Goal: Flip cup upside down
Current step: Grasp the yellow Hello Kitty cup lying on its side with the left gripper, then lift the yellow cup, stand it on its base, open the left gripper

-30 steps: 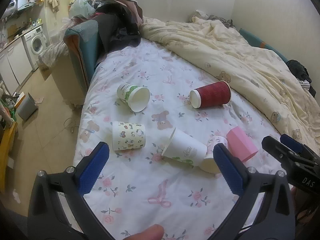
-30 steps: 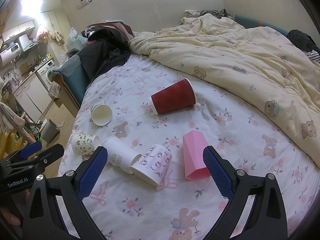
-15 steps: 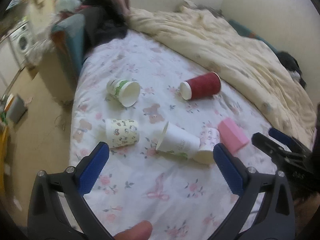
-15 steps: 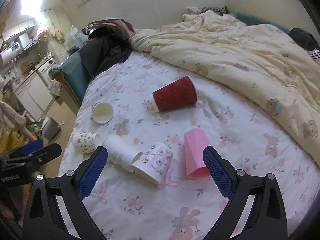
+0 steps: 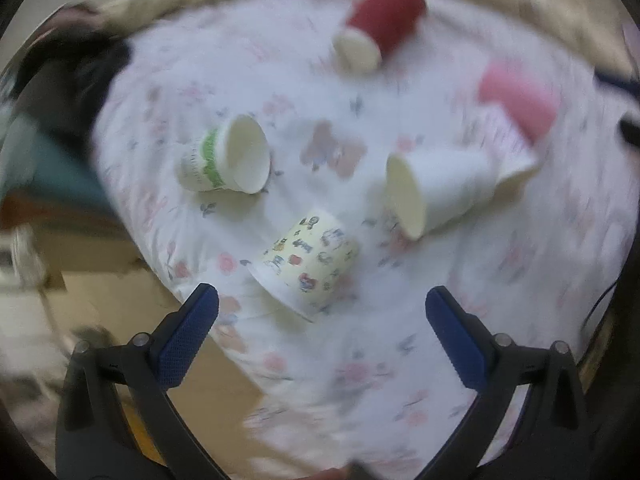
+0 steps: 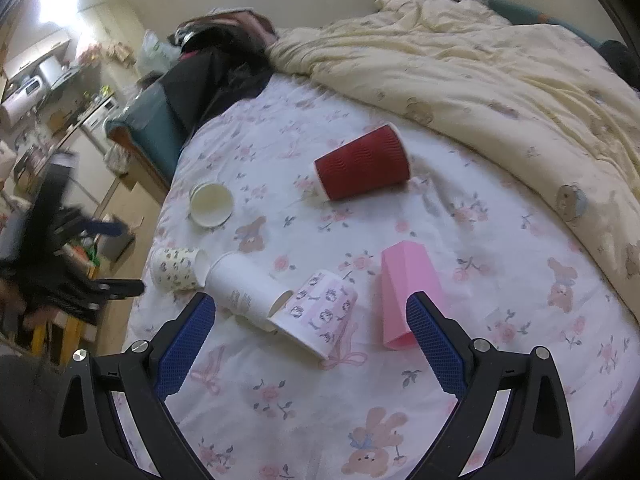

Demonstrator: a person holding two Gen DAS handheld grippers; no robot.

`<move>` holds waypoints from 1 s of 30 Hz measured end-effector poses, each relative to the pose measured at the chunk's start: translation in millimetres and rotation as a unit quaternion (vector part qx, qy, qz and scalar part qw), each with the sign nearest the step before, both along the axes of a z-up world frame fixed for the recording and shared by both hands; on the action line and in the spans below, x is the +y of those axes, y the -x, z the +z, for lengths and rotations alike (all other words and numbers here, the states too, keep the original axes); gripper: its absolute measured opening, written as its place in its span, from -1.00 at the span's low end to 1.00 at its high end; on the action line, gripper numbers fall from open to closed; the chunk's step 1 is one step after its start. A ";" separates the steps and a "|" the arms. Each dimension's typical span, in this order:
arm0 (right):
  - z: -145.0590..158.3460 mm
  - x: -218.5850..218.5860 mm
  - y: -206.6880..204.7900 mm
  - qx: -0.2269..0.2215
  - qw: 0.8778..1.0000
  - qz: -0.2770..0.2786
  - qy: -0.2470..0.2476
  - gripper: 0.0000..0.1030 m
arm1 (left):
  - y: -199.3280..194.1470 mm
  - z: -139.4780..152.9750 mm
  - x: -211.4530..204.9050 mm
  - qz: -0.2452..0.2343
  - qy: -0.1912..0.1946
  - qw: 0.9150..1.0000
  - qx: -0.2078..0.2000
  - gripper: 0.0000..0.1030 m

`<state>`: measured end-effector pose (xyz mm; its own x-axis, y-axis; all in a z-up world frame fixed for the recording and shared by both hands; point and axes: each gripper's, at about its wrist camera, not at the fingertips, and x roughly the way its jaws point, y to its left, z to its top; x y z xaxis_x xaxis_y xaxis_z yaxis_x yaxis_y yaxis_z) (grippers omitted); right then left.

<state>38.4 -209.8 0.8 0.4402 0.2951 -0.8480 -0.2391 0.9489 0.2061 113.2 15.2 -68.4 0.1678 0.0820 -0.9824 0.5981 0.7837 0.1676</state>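
Observation:
Several paper cups lie on their sides on a floral bedsheet [image 6: 304,400]. In the blurred left wrist view a cartoon-print cup [image 5: 308,264] lies closest, just ahead of my open, empty left gripper [image 5: 320,320]. Beyond it lie a green-banded cup [image 5: 224,160], a plain white cup [image 5: 436,192], a red ribbed cup [image 5: 380,20] and a pink cup [image 5: 520,96]. In the right wrist view my open, empty right gripper [image 6: 308,328] hovers over a pink-print cup [image 6: 316,316] next to the white cup [image 6: 244,292]. The cartoon cup [image 6: 176,268], red cup [image 6: 364,164] and pink cup [image 6: 404,296] also show.
A cream quilt [image 6: 480,80] covers the far right of the bed. Dark clothing [image 6: 216,72] is piled at the bed's far left corner. The bed's left edge drops to the floor [image 5: 80,300], with kitchen units [image 6: 40,92] beyond.
My left gripper has swung quickly toward the bed's left edge and closer to the cartoon-print cup; its view is motion-blurred. My right gripper has drifted slightly. No cup has moved.

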 end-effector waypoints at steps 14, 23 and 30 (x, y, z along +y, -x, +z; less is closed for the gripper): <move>-17.3 -7.3 -7.8 -0.004 1.000 -0.015 0.008 0.91 | -29.1 -93.0 -13.4 -0.123 -0.131 0.972 0.154 0.72; -21.5 -10.2 -10.3 -0.003 1.000 -0.017 0.012 0.91 | -34.3 -83.0 -11.7 -0.114 -0.119 0.974 0.154 0.20; -12.8 -8.6 -4.0 -0.012 1.000 -0.014 0.013 0.91 | -14.5 -48.2 -21.5 -0.079 -0.080 0.983 0.145 0.20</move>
<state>42.4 -218.3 -12.0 0.4688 0.2605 -0.8440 -0.2169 0.9602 0.1759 127.7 -6.3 -116.6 -0.0945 0.2349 -0.9674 0.7514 0.6543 0.0855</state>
